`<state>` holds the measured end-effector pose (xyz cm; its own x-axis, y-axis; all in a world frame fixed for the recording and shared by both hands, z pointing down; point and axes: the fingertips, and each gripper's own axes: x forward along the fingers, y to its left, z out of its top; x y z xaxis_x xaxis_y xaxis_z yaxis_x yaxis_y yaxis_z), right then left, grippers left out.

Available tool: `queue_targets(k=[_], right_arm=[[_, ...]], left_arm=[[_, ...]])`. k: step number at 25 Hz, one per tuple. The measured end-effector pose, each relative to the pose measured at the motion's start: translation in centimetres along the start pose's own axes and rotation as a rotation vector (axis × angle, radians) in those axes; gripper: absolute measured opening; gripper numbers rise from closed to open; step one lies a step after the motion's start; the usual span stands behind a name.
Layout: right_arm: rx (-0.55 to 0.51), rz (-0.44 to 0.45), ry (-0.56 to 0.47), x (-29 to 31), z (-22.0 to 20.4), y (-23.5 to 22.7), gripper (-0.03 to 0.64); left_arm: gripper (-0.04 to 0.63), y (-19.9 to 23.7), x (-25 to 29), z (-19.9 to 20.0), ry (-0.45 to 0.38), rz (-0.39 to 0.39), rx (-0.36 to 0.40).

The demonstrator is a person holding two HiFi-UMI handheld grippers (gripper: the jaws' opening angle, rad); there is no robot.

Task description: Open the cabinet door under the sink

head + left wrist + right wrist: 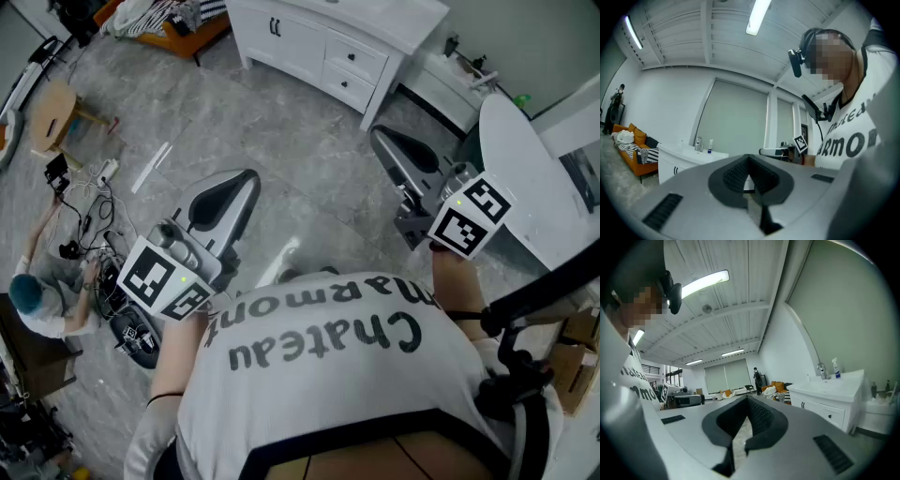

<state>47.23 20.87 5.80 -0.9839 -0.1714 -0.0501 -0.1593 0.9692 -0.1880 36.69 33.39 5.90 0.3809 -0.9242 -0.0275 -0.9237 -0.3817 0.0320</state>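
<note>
The white sink cabinet stands at the far side of the floor, its two doors with dark handles closed and drawers beside them. My left gripper and right gripper are held out level, well short of the cabinet. Both are shut with nothing between the jaws. The left gripper view has the cabinet at the lower left, beyond my shut left gripper, with a faucet and a spray bottle on top. From my right gripper, the cabinet lies to the right.
An orange sofa with striped cloth sits at the far left. A person crouches on the floor by cables at the left, near a wooden stool. A white rounded fixture and cardboard boxes are on the right.
</note>
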Motion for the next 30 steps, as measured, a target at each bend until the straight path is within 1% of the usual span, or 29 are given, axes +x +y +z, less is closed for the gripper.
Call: queue_targets(k=[13, 17, 21, 24, 28, 30], right_arm=[[0.018, -0.003, 0.002, 1.5, 0.1, 0.1, 0.011], [0.021, -0.009, 0.016, 4.2, 0.0, 0.5, 0.011], [0.003, 0.016, 0.037, 7.2, -0.4, 1.7, 0.011], [-0.033, 0.035, 0.047, 9.4, -1.0, 2.6, 0.011], [-0.067, 0.044, 0.095, 11.2, -2.3, 2.7, 0.011], [-0.055, 0.040, 0.099, 11.9, -2.1, 1.7, 0.011]], left_arm=[[0.006, 1.6, -0.9, 0.3, -0.009, 0.007, -0.005], [0.006, 4.2, -2.1, 0.4, -0.016, 0.011, -0.012], [0.006, 6.7, -3.8, 0.7, -0.021, 0.022, -0.001], [0.006, 9.0, -5.2, 0.7, -0.027, 0.056, 0.005], [0.006, 11.4, -7.0, -0.3, -0.049, 0.113, -0.059], [0.006, 12.1, -7.3, -0.6, -0.056, 0.139, -0.068]])
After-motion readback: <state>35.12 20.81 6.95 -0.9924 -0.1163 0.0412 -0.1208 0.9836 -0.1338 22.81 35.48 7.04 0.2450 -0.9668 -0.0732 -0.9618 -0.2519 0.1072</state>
